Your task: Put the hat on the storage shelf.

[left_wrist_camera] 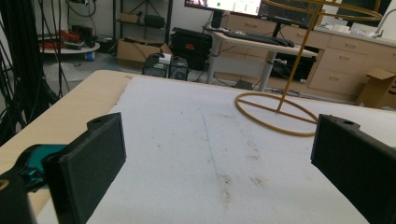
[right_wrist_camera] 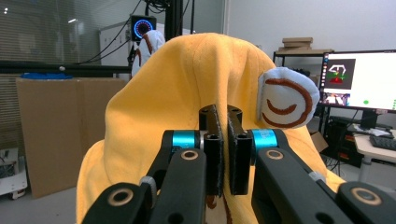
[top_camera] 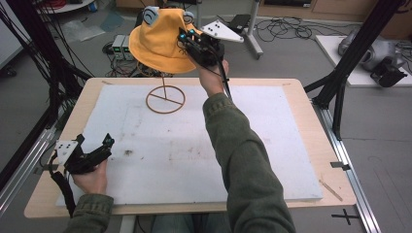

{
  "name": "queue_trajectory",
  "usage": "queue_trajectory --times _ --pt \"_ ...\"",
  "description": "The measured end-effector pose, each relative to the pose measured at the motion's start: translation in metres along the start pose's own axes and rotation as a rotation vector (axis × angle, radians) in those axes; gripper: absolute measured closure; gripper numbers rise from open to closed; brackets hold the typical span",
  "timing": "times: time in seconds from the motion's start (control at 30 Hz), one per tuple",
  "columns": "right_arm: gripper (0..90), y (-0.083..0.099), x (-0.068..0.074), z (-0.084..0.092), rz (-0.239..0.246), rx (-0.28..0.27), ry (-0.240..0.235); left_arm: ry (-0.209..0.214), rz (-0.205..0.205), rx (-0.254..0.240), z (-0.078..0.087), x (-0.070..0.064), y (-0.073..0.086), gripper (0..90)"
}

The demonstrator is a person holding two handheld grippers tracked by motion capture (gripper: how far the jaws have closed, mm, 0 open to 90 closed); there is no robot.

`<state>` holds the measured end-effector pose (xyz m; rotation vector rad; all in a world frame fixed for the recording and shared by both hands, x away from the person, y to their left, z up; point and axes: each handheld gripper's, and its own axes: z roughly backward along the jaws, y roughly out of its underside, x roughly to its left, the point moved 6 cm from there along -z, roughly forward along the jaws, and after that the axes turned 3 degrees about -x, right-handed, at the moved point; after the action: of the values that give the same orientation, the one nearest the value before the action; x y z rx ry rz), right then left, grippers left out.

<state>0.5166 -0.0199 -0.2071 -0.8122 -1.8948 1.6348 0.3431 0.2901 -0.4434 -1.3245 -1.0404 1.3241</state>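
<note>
**Hat pinched above the stand**

Our right sleeve (top_camera: 243, 160) sits closest to the high camera, running up the middle of the white mat (top_camera: 272, 145) to the right gripper (top_camera: 187, 41). In that gripper's own view we see its two black jaws pressed nearly together with a fold of the yellow hat (right_wrist_camera: 187, 93) caught between them, so we read them as clamped on the fabric.

We find the hat in the air at the far edge of the table (top_camera: 301, 92), over the gold wire stand (top_camera: 165, 99). Its crown points up and its brim hangs down and flares outward, so its long axis runs roughly vertical. A pale blue ear patch with brown curved stitching (right_wrist_camera: 286, 98) stands on the side of the crown, and a second such patch shows at the top of the hat from above. Whether the hat touches the stand's upper ring we cannot tell.

Our left gripper (top_camera: 92, 150) rests near the mat's front left corner, jaws spread wide with nothing between them, pointing toward the stand's base ring (left_wrist_camera: 275, 114).
</note>
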Motion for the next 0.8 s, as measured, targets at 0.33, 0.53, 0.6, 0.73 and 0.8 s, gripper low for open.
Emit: queue_trajectory --times 0.33,0.53,0.6,0.73,0.8 --pt "88.0 0.026 -0.003 -0.035 -0.027 0.045 0.011 -0.019 0.0 0.01 0.003 0.009 0.002 3.6" --pt "87.9 0.039 0.003 -0.059 -0.013 0.112 0.004 -0.029 0.003 0.008 0.003 0.012 0.001 3.6" --pt "87.9 0.043 0.003 -0.063 -0.003 0.129 0.002 -0.028 0.003 0.01 0.003 0.012 0.002 3.6" --pt "88.0 0.049 0.001 -0.066 -0.01 0.151 -0.002 -0.03 -0.001 0.012 0.003 0.013 0.002 3.6" --pt "87.9 0.054 0.002 -0.067 -0.013 0.165 -0.014 -0.03 0.002 0.014 0.003 0.014 0.002 3.6"
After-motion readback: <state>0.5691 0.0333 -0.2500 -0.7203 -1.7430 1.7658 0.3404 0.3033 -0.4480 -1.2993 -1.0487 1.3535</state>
